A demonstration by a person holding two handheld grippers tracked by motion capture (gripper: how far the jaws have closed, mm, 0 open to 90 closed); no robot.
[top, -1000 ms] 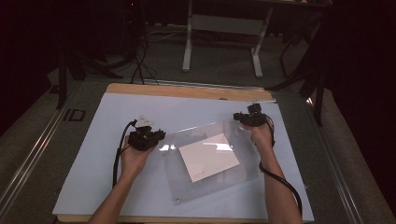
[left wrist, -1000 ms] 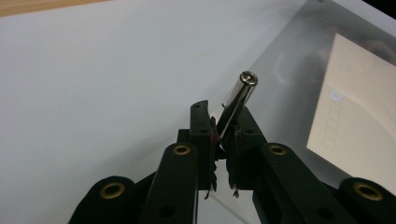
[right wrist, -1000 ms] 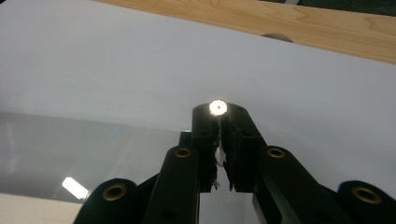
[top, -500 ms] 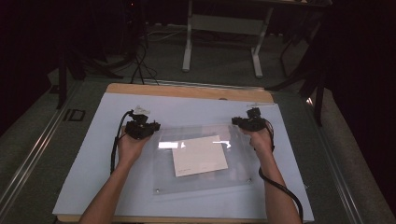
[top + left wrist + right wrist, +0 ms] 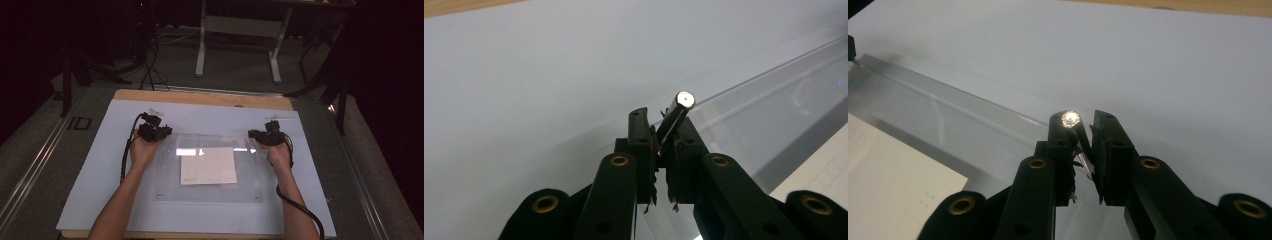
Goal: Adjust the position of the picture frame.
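Note:
A clear acrylic plate (image 5: 170, 172) lies flat on the white mat with a white paper sheet (image 5: 208, 165) inside it. At its far left corner my left gripper (image 5: 159, 134) (image 5: 659, 125) is shut on a metal corner pin (image 5: 679, 107). At the far right corner sits my right gripper (image 5: 257, 136) (image 5: 1087, 122). Its jaws have just been opening. A shiny-headed pin (image 5: 1071, 118) stands between them, leaning on the left jaw, with a gap to the right jaw.
The white mat (image 5: 100, 170) covers a wooden table whose edge (image 5: 200, 97) shows at the back. Two small pins (image 5: 159, 196) (image 5: 257, 198) mark the plate's near corners. A cable (image 5: 300, 210) trails from the right gripper. A metal stand (image 5: 235, 25) is on the floor beyond.
The plate has swung from a skewed position to square with the table. The left hand has moved away and to the left with its corner; the right hand has barely shifted.

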